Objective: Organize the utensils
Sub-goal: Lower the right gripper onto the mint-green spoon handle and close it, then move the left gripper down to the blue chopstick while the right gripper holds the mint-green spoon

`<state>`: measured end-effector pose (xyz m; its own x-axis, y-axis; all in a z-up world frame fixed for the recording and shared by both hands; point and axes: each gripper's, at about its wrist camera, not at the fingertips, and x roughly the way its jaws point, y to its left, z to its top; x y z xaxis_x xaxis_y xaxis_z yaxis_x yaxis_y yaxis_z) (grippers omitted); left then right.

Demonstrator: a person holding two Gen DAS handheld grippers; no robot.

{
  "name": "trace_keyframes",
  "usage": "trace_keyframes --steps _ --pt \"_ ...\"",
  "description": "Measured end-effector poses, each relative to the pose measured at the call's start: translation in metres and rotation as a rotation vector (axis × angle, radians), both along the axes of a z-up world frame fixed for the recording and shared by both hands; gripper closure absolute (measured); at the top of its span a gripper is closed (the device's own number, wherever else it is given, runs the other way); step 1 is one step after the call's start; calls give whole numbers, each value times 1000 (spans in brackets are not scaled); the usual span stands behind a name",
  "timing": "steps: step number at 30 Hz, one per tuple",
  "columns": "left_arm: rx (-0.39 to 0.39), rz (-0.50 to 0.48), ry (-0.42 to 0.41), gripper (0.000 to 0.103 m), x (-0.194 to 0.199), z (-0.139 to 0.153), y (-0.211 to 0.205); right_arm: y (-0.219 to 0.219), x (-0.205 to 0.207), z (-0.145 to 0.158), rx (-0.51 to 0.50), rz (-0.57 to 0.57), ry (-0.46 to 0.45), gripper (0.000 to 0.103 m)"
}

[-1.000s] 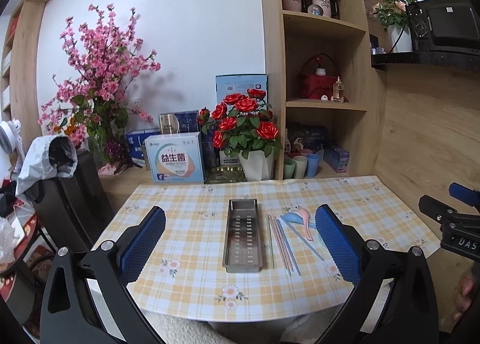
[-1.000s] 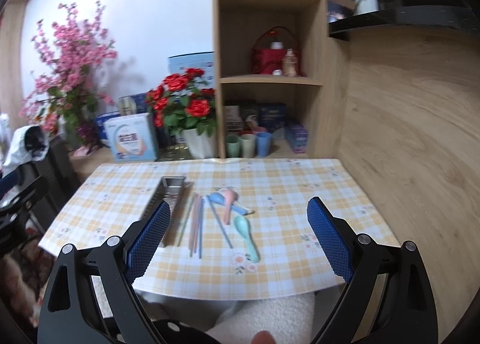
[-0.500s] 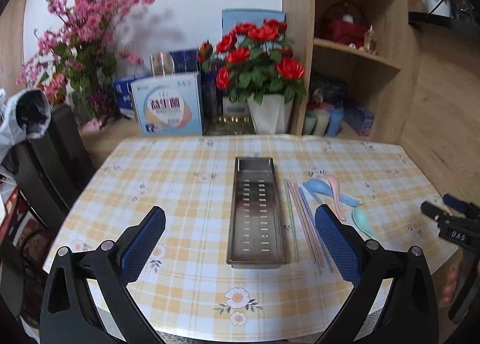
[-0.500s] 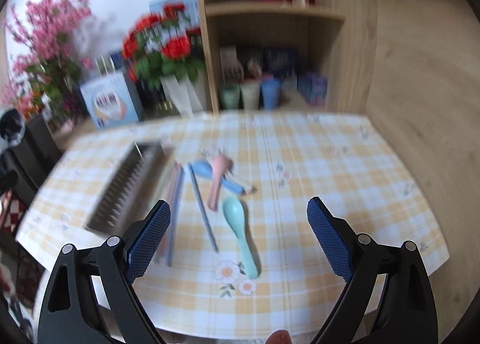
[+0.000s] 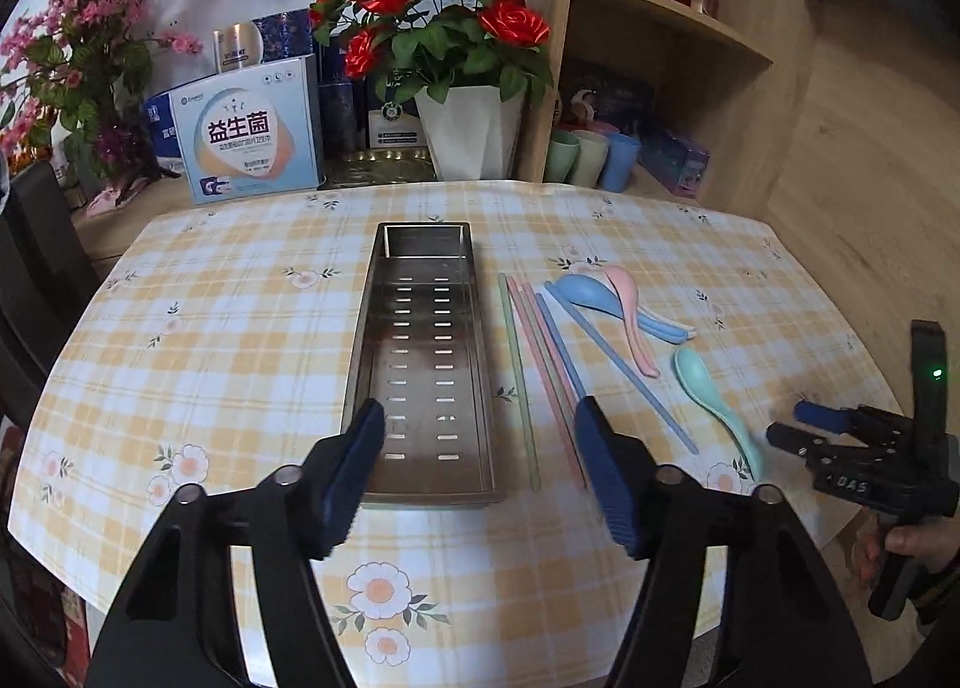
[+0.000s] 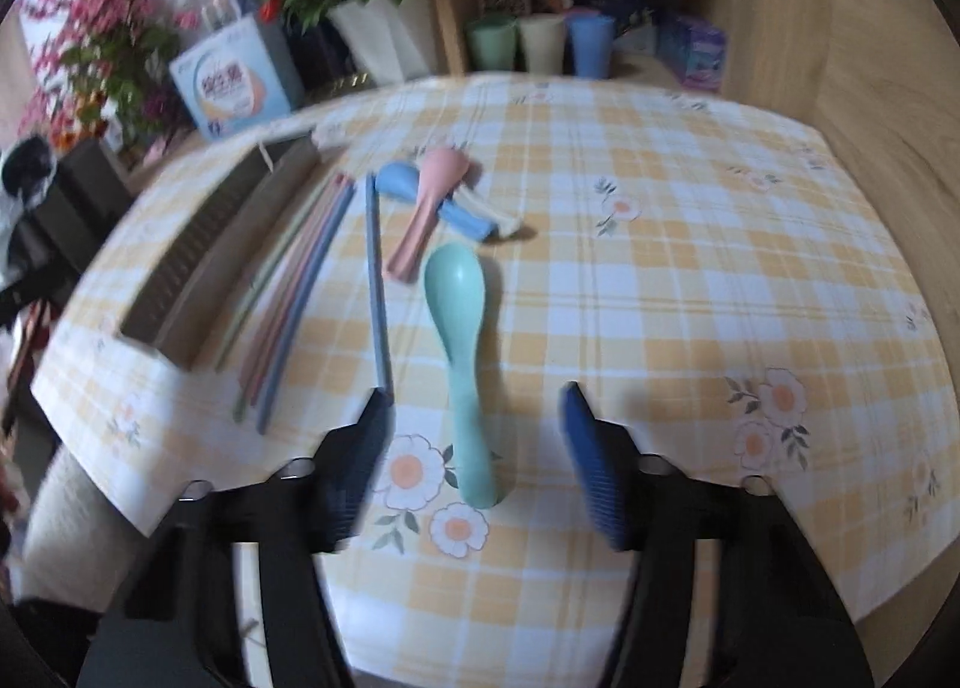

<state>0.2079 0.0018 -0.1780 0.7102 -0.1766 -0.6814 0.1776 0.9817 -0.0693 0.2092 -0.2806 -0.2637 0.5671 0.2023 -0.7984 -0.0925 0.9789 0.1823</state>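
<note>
A slotted steel tray (image 5: 426, 328) lies lengthwise on the checked tablecloth. Right of it lie several pastel chopsticks (image 5: 540, 346), a blue spoon (image 5: 591, 298), a pink spoon (image 5: 630, 322) and a teal spoon (image 5: 714, 400). My left gripper (image 5: 480, 418) hovers over the tray's near end, jaws closing, nothing between them. My right gripper (image 6: 474, 406) hangs above the teal spoon (image 6: 462, 340), its jaws closing on either side of the handle without touching it. The blue spoon (image 6: 414, 190), pink spoon (image 6: 429, 202) and chopsticks (image 6: 300, 274) lie to its left, beside the tray (image 6: 222, 244). The right gripper (image 5: 840, 436) also shows in the left wrist view.
A white pot of red roses (image 5: 468, 129), a blue box (image 5: 246, 141) and pink blossoms (image 5: 78, 45) stand behind the table. Three cups (image 6: 540, 42) sit in the wooden shelf unit. A wooden wall (image 6: 870, 27) borders the table on the right.
Both grippers dropped closer to the table and tilted downward. Their jaws have narrowed. The right one now straddles the teal spoon's handle; the left one sits over the tray's near end.
</note>
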Motion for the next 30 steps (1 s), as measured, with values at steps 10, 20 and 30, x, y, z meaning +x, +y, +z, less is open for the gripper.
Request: trace_keyframes --steps 10,20,30 --pt "-11 24 58 66 6 -22 -4 11 28 -34 3 25 45 86" --pt "-20 -20 65 85 12 -27 -17 6 29 -37 42 -13 23 89" --pt "-38 -133 132 91 25 -31 -42 -17 39 -25 9 -153 -46 89"
